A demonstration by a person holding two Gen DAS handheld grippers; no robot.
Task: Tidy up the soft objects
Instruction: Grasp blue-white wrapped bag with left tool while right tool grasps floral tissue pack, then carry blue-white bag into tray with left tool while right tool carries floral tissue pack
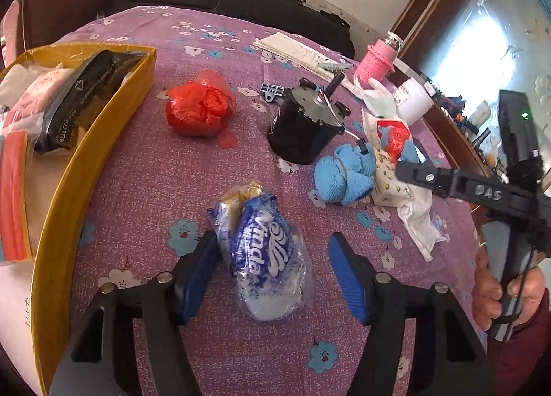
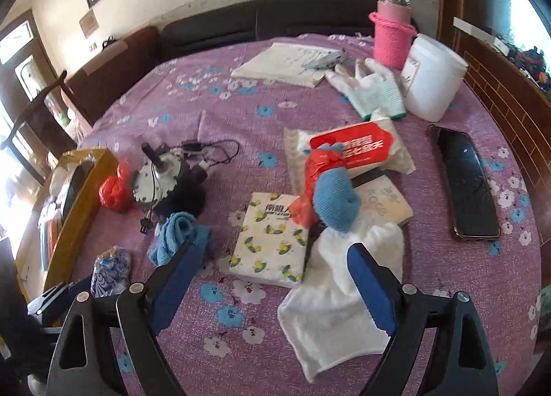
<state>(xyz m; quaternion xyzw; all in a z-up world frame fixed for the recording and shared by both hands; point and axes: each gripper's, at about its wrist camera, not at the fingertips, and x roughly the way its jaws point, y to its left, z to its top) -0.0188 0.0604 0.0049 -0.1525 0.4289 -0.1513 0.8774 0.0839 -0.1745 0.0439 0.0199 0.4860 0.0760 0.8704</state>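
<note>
Left tool [image 1: 275,272] agape around tissue pack [image 1: 265,258]

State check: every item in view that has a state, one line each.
left gripper: open, straddling the Vinda pack
right gripper: open, nothing held
Vinda pack: on the cloth, not gripped
yellow box: open, partly filled
red bag: bunched, lying loose
blue towel: crumpled
white cloth: spread flat
motor: tipped on its side
phone: screen dark
white jar: lid on
</note>
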